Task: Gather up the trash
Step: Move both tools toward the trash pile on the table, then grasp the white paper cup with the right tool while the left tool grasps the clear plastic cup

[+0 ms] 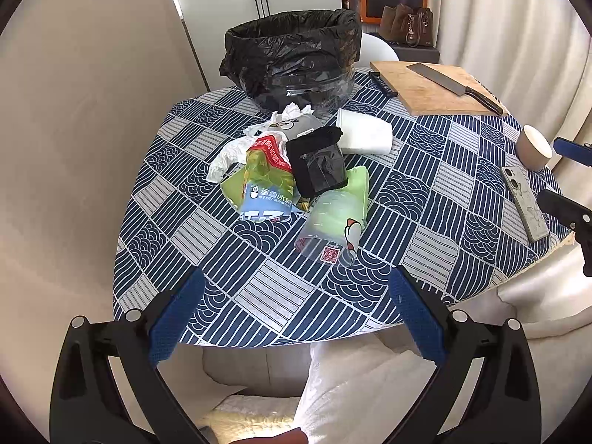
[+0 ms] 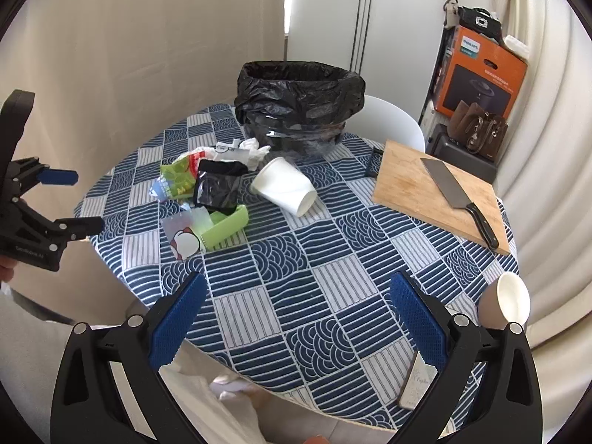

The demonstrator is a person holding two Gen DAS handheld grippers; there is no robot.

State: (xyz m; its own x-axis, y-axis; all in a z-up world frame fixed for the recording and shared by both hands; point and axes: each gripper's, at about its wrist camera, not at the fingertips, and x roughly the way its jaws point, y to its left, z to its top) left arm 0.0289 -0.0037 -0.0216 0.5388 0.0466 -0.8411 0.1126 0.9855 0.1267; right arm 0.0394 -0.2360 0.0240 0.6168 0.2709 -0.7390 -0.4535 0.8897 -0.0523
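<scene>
The tabletop lies ahead of me, the lined bin at its far side. Just before the bin sits the trash pile: paper cup, wrappers, clear cup. My left jaws and right jaws gape wide, empty, short of the pile.

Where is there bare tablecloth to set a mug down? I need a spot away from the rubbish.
Free: the near stretch between the trash pile and cutting board, up to the bowl. Crowded: around the bin and paper cup.
</scene>
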